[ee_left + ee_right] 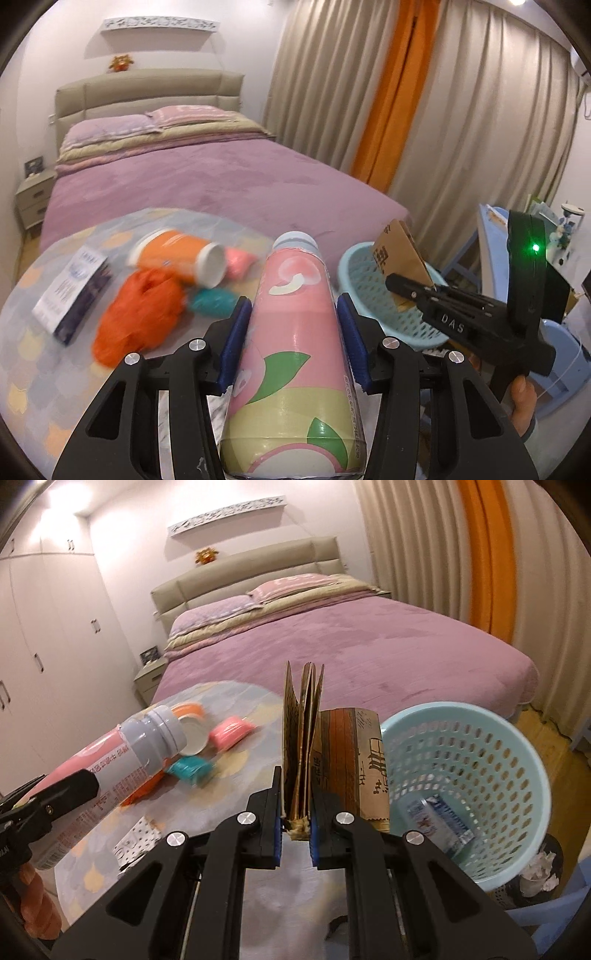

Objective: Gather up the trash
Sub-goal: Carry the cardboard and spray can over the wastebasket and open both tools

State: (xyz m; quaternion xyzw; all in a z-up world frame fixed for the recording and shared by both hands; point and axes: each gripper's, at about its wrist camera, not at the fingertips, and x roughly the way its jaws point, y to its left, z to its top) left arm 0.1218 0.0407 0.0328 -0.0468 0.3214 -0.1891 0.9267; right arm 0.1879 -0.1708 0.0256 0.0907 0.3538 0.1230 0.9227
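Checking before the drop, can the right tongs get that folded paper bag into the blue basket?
Probably yes: the right tongs hold the paper bag right beside the basket, whose mouth is open.

Light: you have warm indoor light, a ceiling lamp glaring top left in the right wrist view | Blur: the orange paper cup [177,258] and patterned round worktop [37,354] smear | Edges: your fisheye bends the ribbed beige curtains [417,546], corners black.

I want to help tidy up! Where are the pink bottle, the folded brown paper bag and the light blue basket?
Pink plastic bottle [295,332], left wrist view, middle of its label.
Folded brown paper bag [347,753], right wrist view, its printed side.
Light blue plastic basket [480,746], right wrist view, inner holed wall.
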